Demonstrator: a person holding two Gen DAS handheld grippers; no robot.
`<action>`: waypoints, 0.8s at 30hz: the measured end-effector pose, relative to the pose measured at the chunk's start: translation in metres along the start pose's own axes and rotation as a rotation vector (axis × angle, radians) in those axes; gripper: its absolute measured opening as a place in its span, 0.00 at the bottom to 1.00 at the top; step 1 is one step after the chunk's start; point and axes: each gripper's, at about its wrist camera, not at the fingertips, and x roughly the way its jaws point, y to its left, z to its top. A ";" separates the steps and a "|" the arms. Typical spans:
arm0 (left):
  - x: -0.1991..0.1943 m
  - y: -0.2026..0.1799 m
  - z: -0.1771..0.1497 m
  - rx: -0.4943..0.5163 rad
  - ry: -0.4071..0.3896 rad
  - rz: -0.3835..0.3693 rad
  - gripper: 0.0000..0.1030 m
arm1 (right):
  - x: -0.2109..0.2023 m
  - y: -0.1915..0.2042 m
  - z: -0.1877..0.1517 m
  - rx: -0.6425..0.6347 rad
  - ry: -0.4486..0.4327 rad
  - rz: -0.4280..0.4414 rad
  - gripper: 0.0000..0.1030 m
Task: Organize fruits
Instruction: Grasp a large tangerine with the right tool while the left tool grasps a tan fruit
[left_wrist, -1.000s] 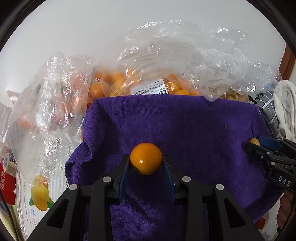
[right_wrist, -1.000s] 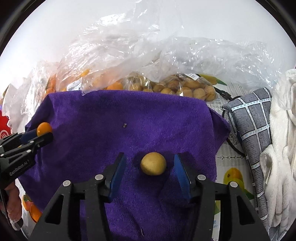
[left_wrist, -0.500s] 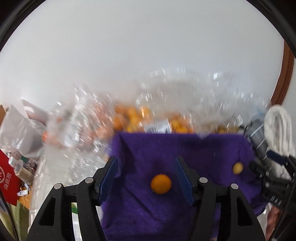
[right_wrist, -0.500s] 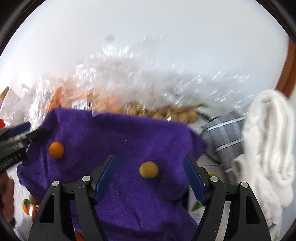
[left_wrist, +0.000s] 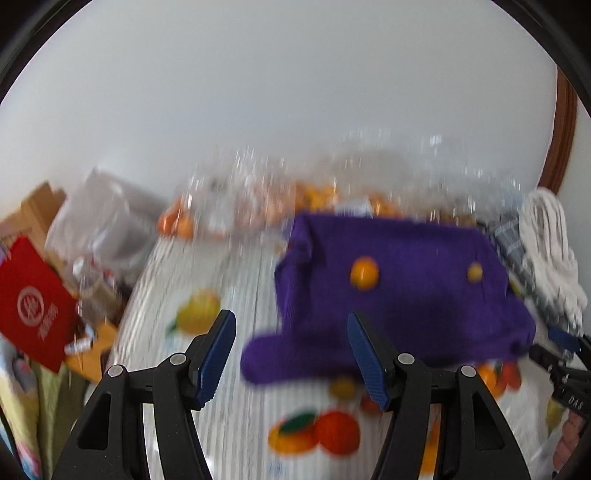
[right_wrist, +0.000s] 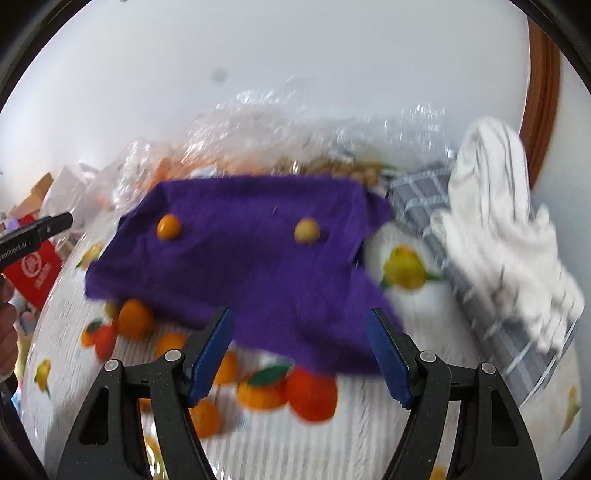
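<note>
A purple cloth (left_wrist: 406, 295) (right_wrist: 251, 258) lies on a fruit-print tablecloth. A small orange fruit (left_wrist: 364, 273) (right_wrist: 168, 227) rests on its left part and a pale yellow fruit (left_wrist: 474, 273) (right_wrist: 307, 230) on its right part. My left gripper (left_wrist: 291, 354) is open and empty, well back from the cloth and to its left. My right gripper (right_wrist: 301, 350) is open and empty, back from the cloth's near edge. Both views are blurred.
Clear plastic bags of orange fruit (left_wrist: 258, 199) (right_wrist: 229, 147) and of pale fruit (right_wrist: 354, 170) lie behind the cloth. A grey checked cloth (right_wrist: 417, 195) and white towel (right_wrist: 498, 192) lie at right. A red packet (left_wrist: 29, 306) and clutter sit at left.
The left gripper opened and let go of the orange fruit on the cloth. Both grippers pulled back and up from the cloth, leaving both fruits lying there.
</note>
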 end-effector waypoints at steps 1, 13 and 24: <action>0.001 0.002 -0.013 0.008 0.023 0.010 0.59 | -0.002 0.003 -0.008 -0.008 -0.003 0.009 0.62; 0.002 0.019 -0.110 -0.050 0.128 -0.021 0.59 | 0.001 0.062 -0.066 -0.163 0.038 0.163 0.55; 0.006 0.025 -0.134 -0.065 0.138 -0.017 0.72 | 0.031 0.064 -0.070 -0.154 0.065 0.131 0.49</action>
